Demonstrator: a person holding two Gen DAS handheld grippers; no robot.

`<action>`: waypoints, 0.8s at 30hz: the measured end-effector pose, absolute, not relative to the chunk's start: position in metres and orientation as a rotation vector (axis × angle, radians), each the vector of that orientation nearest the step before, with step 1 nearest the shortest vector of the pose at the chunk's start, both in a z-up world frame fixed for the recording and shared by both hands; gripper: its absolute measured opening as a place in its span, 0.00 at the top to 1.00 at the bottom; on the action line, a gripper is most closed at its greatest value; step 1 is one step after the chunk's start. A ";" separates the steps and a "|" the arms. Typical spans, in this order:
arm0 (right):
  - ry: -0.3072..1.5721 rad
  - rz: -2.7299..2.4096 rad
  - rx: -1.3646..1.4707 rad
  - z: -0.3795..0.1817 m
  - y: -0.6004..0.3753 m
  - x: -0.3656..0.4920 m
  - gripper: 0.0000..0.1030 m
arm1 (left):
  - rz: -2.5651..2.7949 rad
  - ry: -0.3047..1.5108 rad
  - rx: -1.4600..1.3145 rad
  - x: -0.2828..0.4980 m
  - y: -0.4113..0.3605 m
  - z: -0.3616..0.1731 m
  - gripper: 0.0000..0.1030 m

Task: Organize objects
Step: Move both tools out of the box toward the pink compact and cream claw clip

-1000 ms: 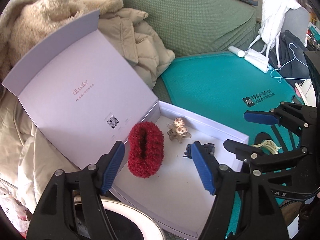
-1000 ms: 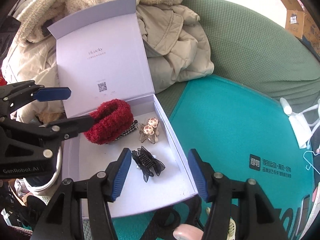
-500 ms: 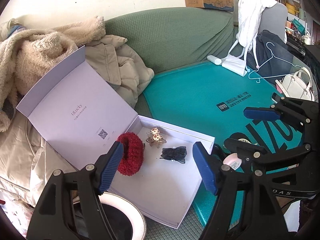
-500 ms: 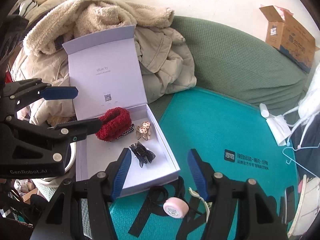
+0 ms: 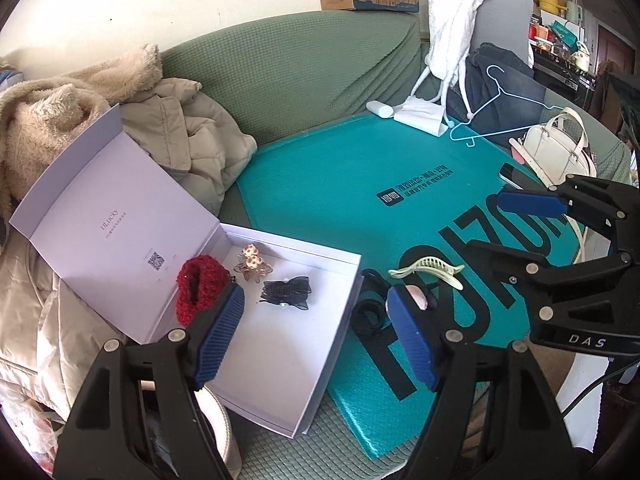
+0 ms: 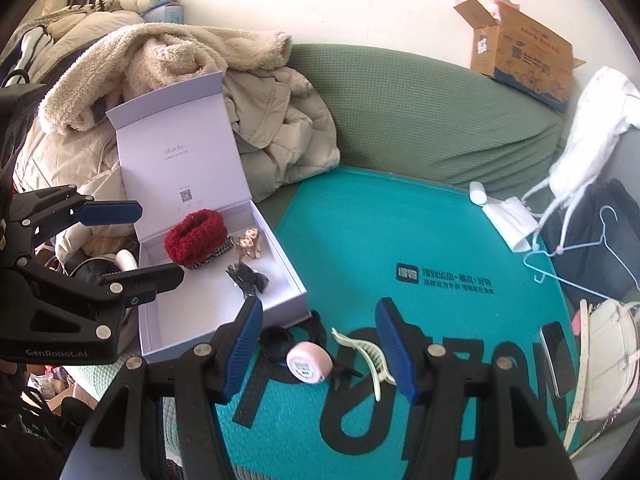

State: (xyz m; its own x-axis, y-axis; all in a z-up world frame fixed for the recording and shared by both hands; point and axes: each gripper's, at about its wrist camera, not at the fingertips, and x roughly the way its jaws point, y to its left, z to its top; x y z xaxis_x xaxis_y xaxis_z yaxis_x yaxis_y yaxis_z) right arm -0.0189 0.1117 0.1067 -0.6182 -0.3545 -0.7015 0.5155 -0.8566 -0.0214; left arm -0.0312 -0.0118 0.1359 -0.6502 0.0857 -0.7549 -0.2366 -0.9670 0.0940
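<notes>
A lived-in home sitting room: a green-covered sofa (image 6: 420,120) was heaped with coats (image 6: 276,128) and a fleece blanket (image 6: 160,60), a cardboard carton (image 6: 520,48) perched on its back, a handbag (image 5: 556,152) and clothes hanger (image 5: 496,108) nearby.

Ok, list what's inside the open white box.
Inside the white box: a red fuzzy scrunchie, a gold flower clip and a black bow clip. A checkered item peeks from under the scrunchie; the rest of it is covered.
</notes>
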 end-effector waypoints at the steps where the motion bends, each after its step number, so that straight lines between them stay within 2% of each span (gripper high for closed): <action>1: 0.297 -2.440 0.999 0.104 0.115 -0.017 0.42 | 2.677 0.277 -1.219 -0.030 -0.009 0.133 0.29; 24: 0.204 -2.447 1.209 0.032 0.159 0.006 0.42 | 2.478 0.206 -1.334 -0.017 0.024 0.041 0.29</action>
